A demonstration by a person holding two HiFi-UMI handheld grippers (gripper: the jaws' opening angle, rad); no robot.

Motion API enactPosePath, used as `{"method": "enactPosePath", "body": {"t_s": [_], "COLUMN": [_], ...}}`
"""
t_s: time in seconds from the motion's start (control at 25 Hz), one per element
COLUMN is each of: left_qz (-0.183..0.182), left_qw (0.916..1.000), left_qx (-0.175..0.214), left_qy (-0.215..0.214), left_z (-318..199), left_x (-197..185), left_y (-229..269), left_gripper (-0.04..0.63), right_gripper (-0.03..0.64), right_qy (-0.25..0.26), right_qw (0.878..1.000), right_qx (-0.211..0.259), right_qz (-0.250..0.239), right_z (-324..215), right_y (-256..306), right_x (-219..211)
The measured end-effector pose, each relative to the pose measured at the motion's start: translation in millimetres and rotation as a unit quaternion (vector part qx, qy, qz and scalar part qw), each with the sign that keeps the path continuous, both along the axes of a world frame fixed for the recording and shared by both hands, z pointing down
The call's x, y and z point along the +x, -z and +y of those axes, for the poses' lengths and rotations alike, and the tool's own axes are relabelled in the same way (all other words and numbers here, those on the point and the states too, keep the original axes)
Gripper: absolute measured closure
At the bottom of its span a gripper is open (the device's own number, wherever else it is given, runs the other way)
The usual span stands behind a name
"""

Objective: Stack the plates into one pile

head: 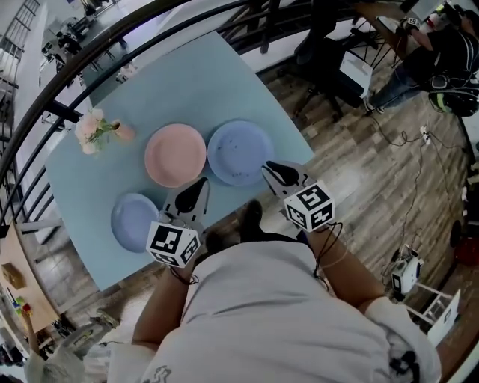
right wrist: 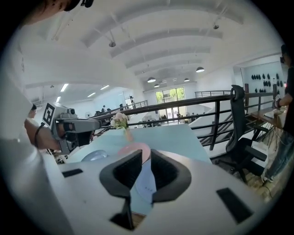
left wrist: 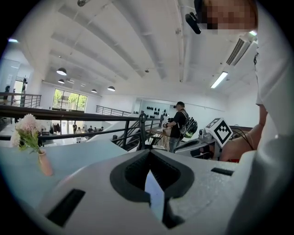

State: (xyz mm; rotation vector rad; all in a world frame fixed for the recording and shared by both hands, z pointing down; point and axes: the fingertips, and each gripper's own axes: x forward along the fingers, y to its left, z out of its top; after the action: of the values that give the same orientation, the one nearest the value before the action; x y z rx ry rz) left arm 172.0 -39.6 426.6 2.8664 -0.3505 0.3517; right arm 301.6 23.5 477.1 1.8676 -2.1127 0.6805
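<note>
Three plates lie apart on the light blue table (head: pixel 224 75): a pink plate (head: pixel 175 155) in the middle, a larger lavender-blue plate (head: pixel 239 152) to its right, and a small blue plate (head: pixel 135 221) near the front left edge. My left gripper (head: pixel 196 191) hovers between the small blue plate and the pink one, its jaws together and empty. My right gripper (head: pixel 275 172) is at the near right rim of the lavender-blue plate, with its jaws a little apart. In the right gripper view, that lavender-blue plate (right wrist: pixel 146 183) shows through the gap, and nothing is between the pads.
A small vase of pink flowers (head: pixel 97 129) stands at the table's far left. A black railing (head: pixel 150 22) runs behind the table. An office chair (head: pixel 329 67) stands on the wood floor to the right, and a person (head: pixel 419 60) is farther off.
</note>
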Motion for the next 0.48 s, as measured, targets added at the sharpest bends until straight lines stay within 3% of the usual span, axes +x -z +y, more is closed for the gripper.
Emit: {"method": "enactPosePath", "body": {"t_s": [0.48], "left_qz": [-0.078], "left_qw": [0.9956], "left_qx": [-0.021], "left_qy": [0.048], "left_z": [-12.3], "left_x": [42.3], "left_y": [-70.0], "left_gripper": [0.591], "right_gripper": [0.492], "right_qy": [0.011], "right_qw": [0.991], "right_qx": [-0.126], "right_qz": [-0.053], "right_z": [-11.8], "right_y": [-97.4], "right_x": [74.0]}}
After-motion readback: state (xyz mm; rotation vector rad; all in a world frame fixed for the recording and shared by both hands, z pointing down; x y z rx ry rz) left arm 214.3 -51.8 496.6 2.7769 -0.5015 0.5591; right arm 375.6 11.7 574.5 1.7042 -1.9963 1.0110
